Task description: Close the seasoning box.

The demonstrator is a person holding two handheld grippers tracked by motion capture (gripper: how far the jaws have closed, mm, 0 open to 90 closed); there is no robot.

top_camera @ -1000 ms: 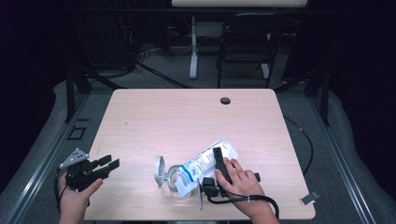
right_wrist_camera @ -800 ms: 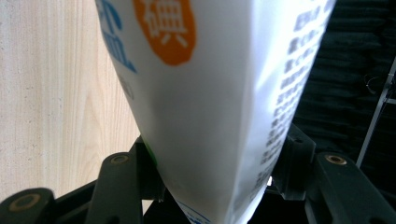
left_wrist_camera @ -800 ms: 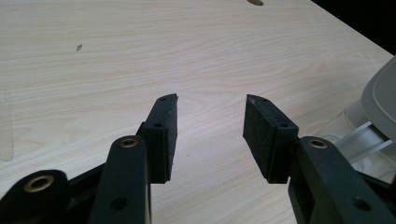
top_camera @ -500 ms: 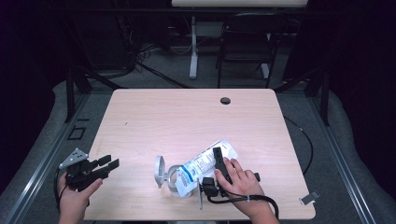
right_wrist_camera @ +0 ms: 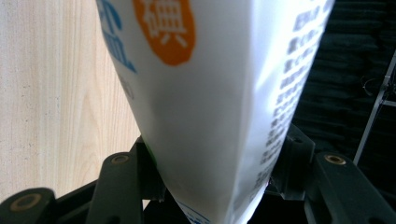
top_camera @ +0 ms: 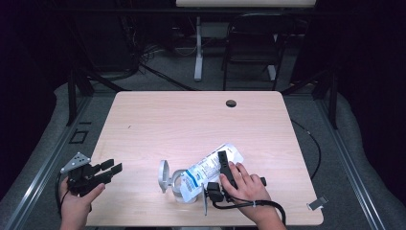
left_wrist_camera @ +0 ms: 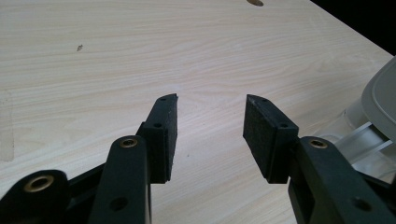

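While the left gripper (top_camera: 109, 170) rests at the table's (top_camera: 191, 120) near left edge with its jaws spread apart and nothing between them, the right gripper (top_camera: 223, 165) is clamped on a white bag (top_camera: 210, 168) with blue print. The bag lies tilted near the front edge, its lower end tucked into the mouth of a clear jar (top_camera: 178, 186) lying on its side, whose hinged lid (top_camera: 163, 175) stands open toward the left gripper.
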